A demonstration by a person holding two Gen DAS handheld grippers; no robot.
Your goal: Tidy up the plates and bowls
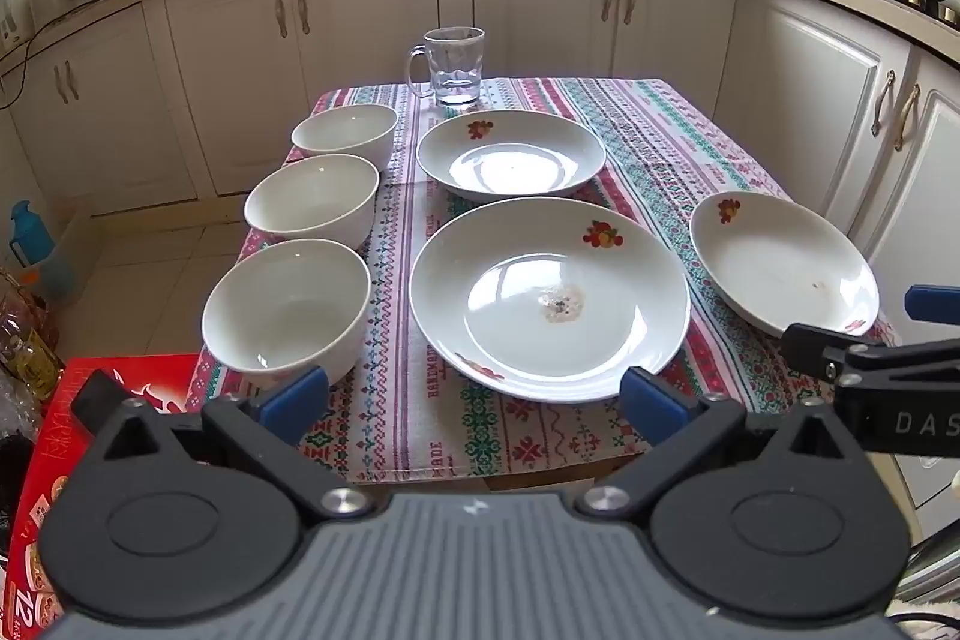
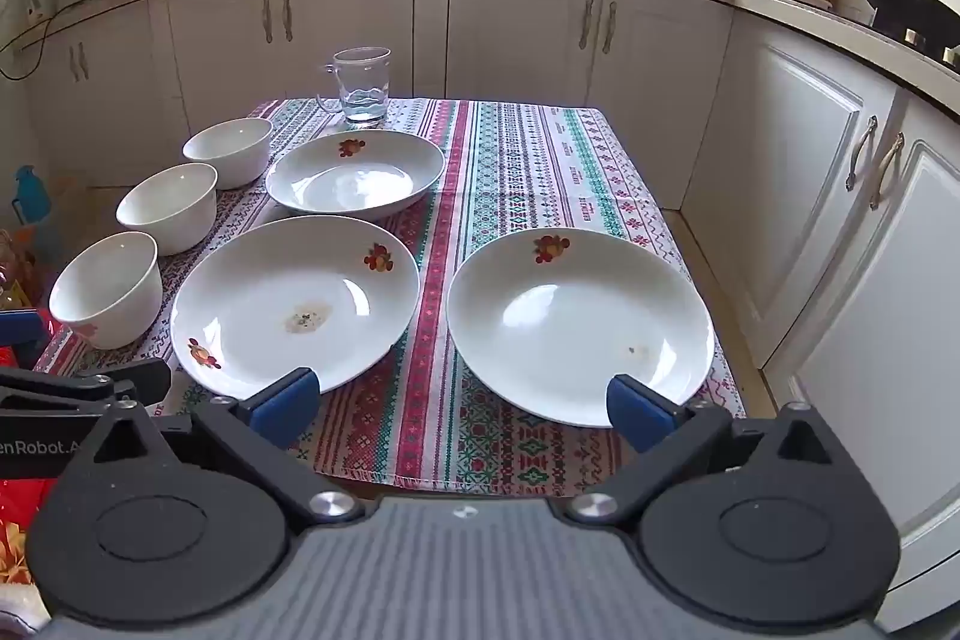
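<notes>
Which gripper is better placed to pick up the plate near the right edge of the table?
Probably the right gripper: it is open, with that plate just ahead; the left gripper faces the middle plate.

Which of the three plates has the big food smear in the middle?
The near-left plate, next to the closest bowl. Its centre carries a brownish smear; the right plate has only a small speck, and the far plate looks clean.

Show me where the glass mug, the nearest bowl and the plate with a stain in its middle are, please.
glass mug (image 1: 455,67): left wrist view, on its clear side wall.
nearest bowl (image 1: 287,307): left wrist view, on its inner wall.
stained plate (image 2: 294,301): right wrist view, on its flat well.
</notes>
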